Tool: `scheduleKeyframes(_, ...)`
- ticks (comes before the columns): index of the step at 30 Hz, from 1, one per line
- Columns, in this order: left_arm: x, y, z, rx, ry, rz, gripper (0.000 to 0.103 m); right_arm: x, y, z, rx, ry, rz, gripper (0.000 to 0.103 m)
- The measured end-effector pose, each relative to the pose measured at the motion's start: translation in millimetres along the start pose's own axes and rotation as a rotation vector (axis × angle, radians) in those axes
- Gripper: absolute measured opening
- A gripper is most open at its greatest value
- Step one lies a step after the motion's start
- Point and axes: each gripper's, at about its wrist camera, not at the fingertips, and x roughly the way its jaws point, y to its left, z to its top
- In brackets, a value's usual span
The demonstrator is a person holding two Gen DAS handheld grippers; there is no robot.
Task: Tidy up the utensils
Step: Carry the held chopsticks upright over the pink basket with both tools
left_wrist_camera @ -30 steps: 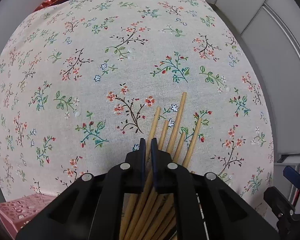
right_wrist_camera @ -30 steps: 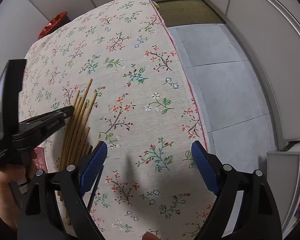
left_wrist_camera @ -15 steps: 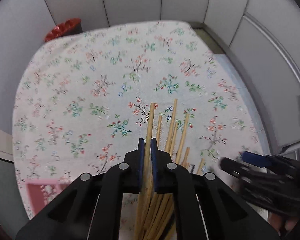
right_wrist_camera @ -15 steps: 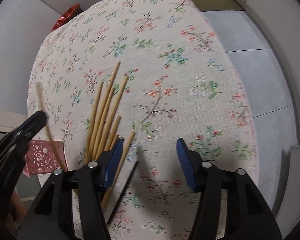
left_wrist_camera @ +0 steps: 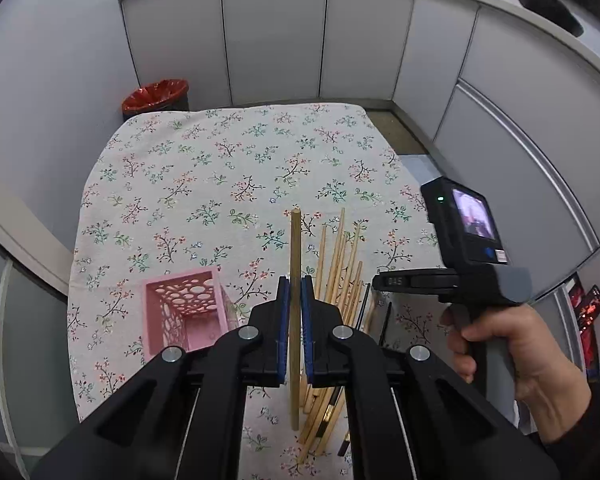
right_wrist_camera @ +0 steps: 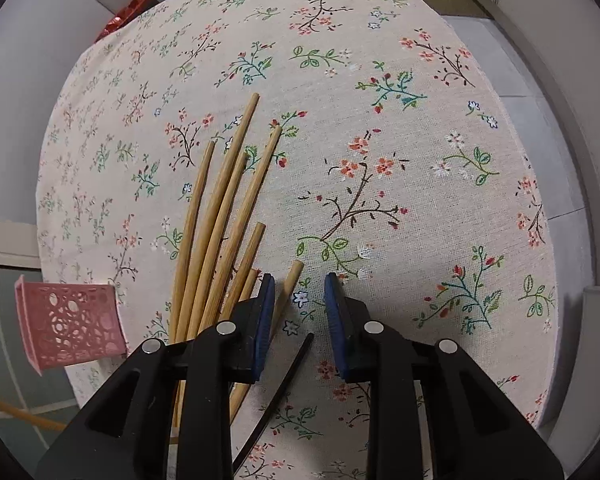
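Left hand-held gripper (left_wrist_camera: 295,294) clamps one chopstick (left_wrist_camera: 295,248); right hand-held gripper (right_wrist_camera: 300,286) gapes empty, hiding chopstick pile (right_wrist_camera: 216,216) ends.

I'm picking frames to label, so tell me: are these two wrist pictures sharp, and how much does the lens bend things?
Left wrist view: sharp on the held chopstick and pink basket; fisheye bows the partition walls, corners go black. Right wrist view: crisp on the chopstick pile and tablecloth, which bulges into a dome; the basket at the edge looks skewed. Lighting is even, no glare.
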Motion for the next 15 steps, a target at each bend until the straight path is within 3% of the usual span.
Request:
scheduleKeyframes(2,-6,3,-6,-0.007,-0.012,-0.006,0.006,0,7,-3,-0.025,-0.015,-0.053,0.021)
scheduleKeyframes(4,-9,4,-11,-0.010,-0.019,-0.007,0.006,2,15,-5,-0.056,-0.027,-0.088,0.008)
scheduleKeyframes(11,-14,9,-18,-0.025,-0.050,0.022,0.006,3,16,-7,-0.029,-0.050,-0.004,0.003)
scheduleKeyframes(15,-21,9,-24,-0.020,-0.065,0.027,0.006,-20,15,-12,-0.041,-0.096,0.030,0.002)
